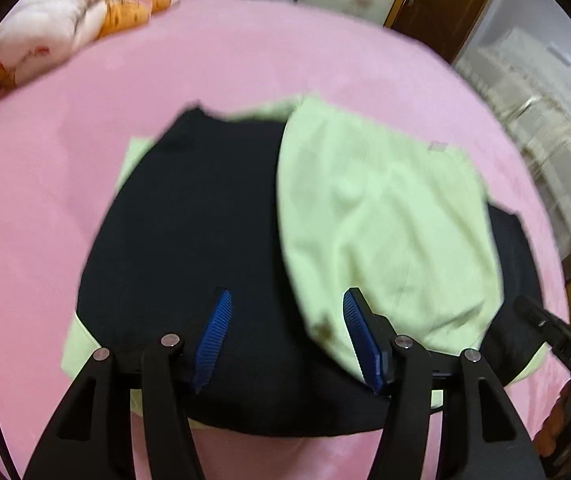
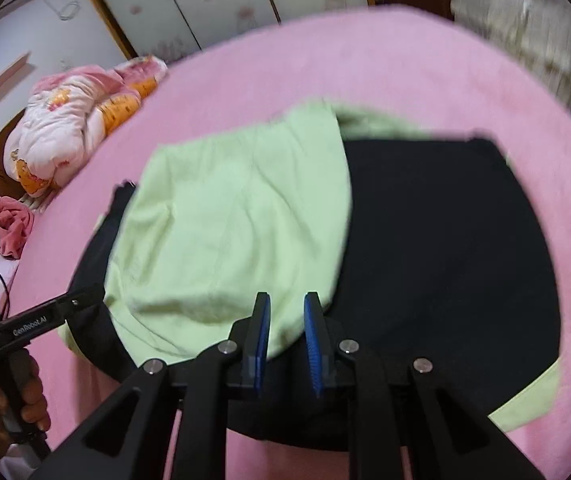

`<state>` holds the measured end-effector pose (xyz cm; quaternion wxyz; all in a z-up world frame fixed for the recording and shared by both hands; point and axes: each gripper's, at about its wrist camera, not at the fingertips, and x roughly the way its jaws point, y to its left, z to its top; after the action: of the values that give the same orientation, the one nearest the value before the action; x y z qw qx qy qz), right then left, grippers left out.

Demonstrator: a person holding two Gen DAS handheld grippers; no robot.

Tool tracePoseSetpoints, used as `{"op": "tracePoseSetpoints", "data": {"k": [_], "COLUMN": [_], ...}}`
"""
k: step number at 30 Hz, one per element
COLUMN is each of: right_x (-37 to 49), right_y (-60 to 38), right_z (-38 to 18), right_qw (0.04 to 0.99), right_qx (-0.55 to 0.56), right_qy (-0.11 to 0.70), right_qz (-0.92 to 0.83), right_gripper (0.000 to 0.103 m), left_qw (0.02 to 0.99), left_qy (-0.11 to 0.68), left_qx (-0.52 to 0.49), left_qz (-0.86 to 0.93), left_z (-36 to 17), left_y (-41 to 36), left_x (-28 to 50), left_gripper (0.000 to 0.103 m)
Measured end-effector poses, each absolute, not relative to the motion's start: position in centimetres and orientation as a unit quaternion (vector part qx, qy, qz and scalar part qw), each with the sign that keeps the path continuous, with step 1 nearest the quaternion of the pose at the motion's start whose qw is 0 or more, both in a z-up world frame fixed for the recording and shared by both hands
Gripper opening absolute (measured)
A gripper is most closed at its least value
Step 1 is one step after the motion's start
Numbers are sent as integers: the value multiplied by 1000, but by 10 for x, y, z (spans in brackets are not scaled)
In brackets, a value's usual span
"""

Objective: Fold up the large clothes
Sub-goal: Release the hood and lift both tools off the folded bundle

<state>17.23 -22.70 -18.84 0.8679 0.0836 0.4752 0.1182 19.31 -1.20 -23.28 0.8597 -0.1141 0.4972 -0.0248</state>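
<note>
On the pink bedsheet (image 1: 85,160) the black-and-green garment (image 1: 213,220) lies spread flat, one pale green panel (image 2: 225,220) already turned over its dark middle, well away from the crumpled quilt (image 1: 57,28) at the sheet's far corner. Both claws hover empty just above the garment's near edge: the left gripper (image 1: 285,332) gapes wide, the right gripper (image 2: 287,336) stands only narrowly parted, nothing between the pads. It looks soft, light and limp, likely to sag and crease, so pinching an outer hem corner seems wisest.
</note>
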Motion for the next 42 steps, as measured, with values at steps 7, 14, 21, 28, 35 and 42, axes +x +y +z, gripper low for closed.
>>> {"op": "tracePoseSetpoints", "data": {"k": [7, 14, 21, 28, 35, 42], "right_x": [191, 210, 205, 191, 178, 158], "right_y": [-173, -187, -227, -224, -233, -239], "right_z": [-195, -244, -234, -197, -136, -75], "right_qw": [870, 868, 854, 847, 849, 855], "right_qx": [56, -7, 49, 68, 57, 22], "right_qy": [449, 484, 505, 514, 511, 494], "right_qz": [197, 114, 111, 119, 125, 155], "right_gripper": [17, 11, 7, 7, 8, 10], "left_qw": [858, 838, 825, 816, 821, 825], "left_qy": [488, 531, 550, 565, 559, 552], "left_qx": [-115, -101, -107, -120, -115, -119], "left_qz": [-112, -77, -70, -23, 0, 17], "left_z": [-244, -296, -290, -244, -180, -126], "left_y": [-46, -54, -40, -31, -32, -30], "left_x": [207, 227, 230, 216, 200, 174], "left_gripper": [35, 33, 33, 63, 67, 68]}}
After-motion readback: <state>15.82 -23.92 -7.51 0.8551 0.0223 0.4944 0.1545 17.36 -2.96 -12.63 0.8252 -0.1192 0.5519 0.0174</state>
